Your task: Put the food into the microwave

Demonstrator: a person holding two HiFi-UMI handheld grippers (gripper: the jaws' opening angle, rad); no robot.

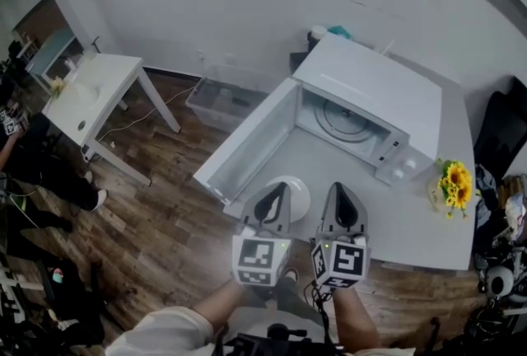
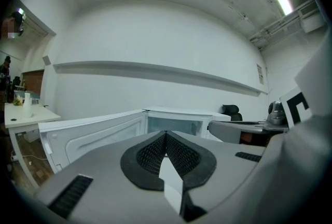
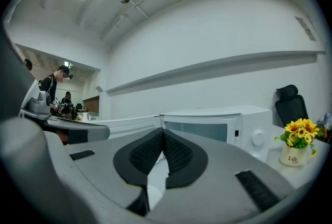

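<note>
A white microwave point(image 1: 370, 99) stands on the grey table point(image 1: 412, 222) with its door point(image 1: 247, 144) swung wide open to the left; the glass turntable inside is bare. A white round plate point(image 1: 296, 196) lies on the table in front of the opening, partly hidden by my left gripper point(image 1: 278, 189); I cannot make out what is on it. My right gripper point(image 1: 340, 191) hovers beside it, just right of the plate. Both point level at the microwave point(image 2: 176, 123) point(image 3: 218, 124). The left gripper point(image 2: 166, 135) and right gripper point(image 3: 163, 132) are shut with nothing between the pads.
A small pot of yellow flowers point(image 1: 454, 181) point(image 3: 298, 129) stands at the table's right edge. A clear plastic bin point(image 1: 218, 99) sits on the wood floor behind the door. A white side table point(image 1: 90, 95) is at far left, with people beyond it.
</note>
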